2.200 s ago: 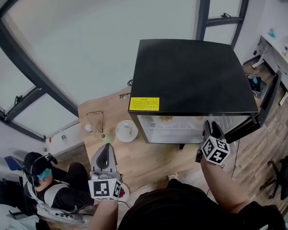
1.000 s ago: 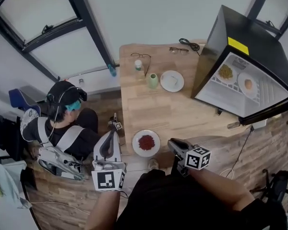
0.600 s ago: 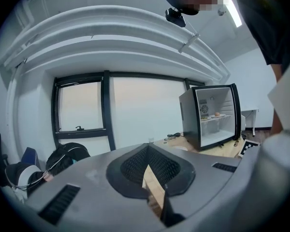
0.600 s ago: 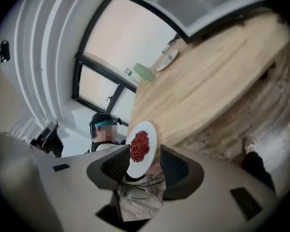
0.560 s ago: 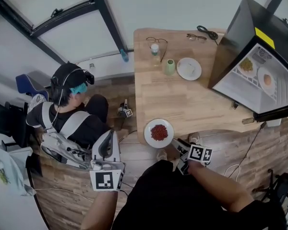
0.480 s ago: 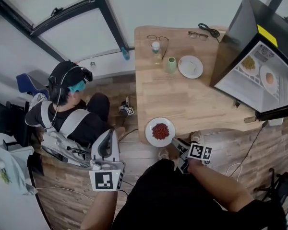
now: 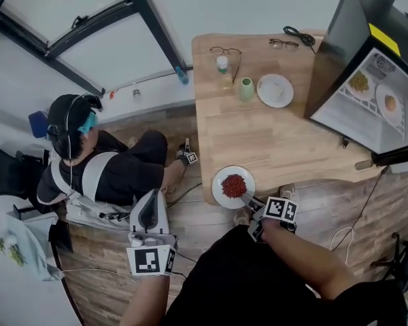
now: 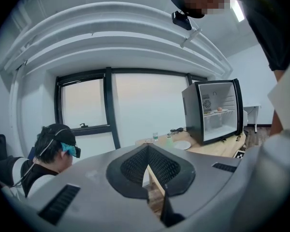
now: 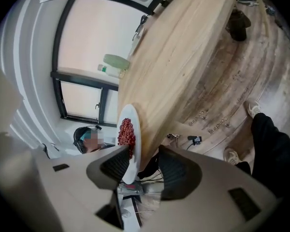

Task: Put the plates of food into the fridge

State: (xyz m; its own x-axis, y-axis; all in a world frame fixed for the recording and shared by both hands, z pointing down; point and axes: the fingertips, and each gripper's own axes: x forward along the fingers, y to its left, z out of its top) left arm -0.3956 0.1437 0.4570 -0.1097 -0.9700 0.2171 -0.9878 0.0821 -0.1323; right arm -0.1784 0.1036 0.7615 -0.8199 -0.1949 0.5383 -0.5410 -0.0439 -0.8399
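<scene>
A white plate of red food (image 7: 234, 186) sits at the near left corner of the wooden table (image 7: 258, 134). My right gripper (image 7: 245, 197) is at the plate's near rim. In the right gripper view its jaws have just been opening and stand wide, with the plate (image 9: 134, 124) rim and the table edge between them, one pad over the rim and the other under the table. The black fridge (image 7: 367, 66) stands open at the right with two plates of food on its shelf. My left gripper (image 7: 149, 208) hangs off the table to the left, shut and empty (image 8: 148, 154).
At the table's far end are another white plate (image 7: 275, 90), a green cup (image 7: 246, 89), a small bottle (image 7: 222, 65) and two pairs of glasses (image 7: 226, 51). A person (image 7: 88, 161) sits on the floor left of the table. Cables lie on the wooden floor.
The view has swung from the fridge to the table. My right gripper has dropped, rolled over and reached the rim of the red-food plate. The left gripper has drifted a little lower.
</scene>
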